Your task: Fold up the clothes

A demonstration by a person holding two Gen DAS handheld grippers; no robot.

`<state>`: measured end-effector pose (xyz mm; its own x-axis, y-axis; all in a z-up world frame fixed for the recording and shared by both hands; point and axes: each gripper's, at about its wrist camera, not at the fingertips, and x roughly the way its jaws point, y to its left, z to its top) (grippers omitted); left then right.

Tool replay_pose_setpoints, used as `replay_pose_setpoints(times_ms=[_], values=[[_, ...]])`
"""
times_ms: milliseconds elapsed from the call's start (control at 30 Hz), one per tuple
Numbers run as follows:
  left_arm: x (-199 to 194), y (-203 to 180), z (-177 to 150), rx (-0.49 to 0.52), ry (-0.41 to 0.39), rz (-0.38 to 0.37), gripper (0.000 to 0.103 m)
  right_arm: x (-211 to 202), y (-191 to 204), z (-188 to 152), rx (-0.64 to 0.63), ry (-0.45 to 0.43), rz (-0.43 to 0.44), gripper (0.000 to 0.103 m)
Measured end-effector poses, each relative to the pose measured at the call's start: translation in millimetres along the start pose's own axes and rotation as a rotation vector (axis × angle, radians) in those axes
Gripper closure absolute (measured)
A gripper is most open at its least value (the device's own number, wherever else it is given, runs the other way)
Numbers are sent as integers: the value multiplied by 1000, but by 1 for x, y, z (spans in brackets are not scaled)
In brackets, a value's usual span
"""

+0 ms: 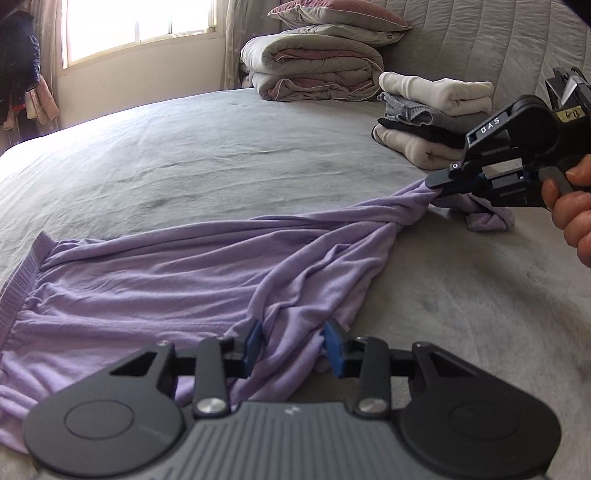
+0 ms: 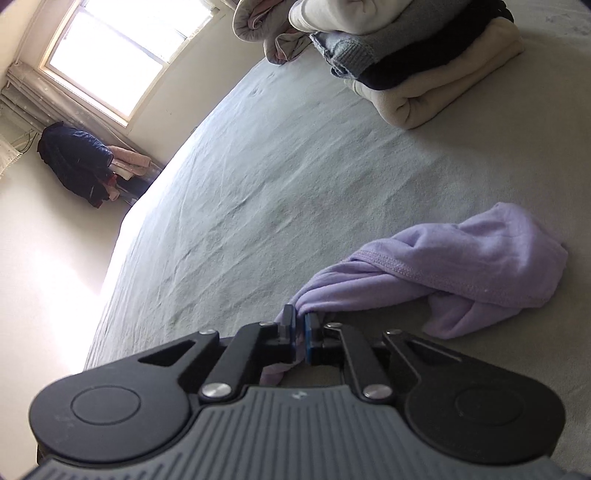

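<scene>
Lilac garment [image 1: 166,273] sprawls across the grey bed [image 1: 221,155], left tool [image 1: 291,345] pinching a bunched fold near, right tool [image 1: 436,184] pressed tight on its twisted far-right end, folded clothes stack [image 1: 432,118] beyond, bright window [image 1: 136,26] far left.

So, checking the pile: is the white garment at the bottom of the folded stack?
No, the white garment lies on top.
</scene>
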<state>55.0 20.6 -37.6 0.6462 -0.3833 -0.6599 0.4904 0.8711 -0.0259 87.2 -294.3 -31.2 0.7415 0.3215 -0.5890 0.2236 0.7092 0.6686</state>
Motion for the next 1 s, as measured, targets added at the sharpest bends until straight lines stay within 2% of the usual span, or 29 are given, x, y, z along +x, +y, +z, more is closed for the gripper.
replay_pose_setpoints(times_ms=[167, 333, 400, 567, 700, 833, 867, 967, 1000], values=[[4, 8, 4, -47, 7, -11, 69, 11, 33, 28, -98, -37, -38, 96], [5, 16, 7, -94, 2, -36, 69, 48, 59, 52, -179, -74, -91, 97], [6, 20, 8, -122, 0, -47, 69, 65, 67, 59, -209, -96, -116, 101], [10, 30, 9, -182, 9, -70, 69, 99, 76, 68, -288, -118, -145, 101], [8, 35, 10, -194, 8, -70, 69, 105, 74, 61, -321, -58, -136, 89], [5, 39, 12, -220, 0, -53, 69, 95, 71, 51, -354, 3, -144, 88], [4, 40, 13, -226, -3, -51, 69, 91, 69, 49, -364, 11, -148, 85], [3, 41, 13, -232, -9, -43, 69, 74, 63, 41, -396, 13, -165, 61], [2, 41, 13, -232, -11, -41, 69, 68, 60, 38, -411, 9, -178, 61]])
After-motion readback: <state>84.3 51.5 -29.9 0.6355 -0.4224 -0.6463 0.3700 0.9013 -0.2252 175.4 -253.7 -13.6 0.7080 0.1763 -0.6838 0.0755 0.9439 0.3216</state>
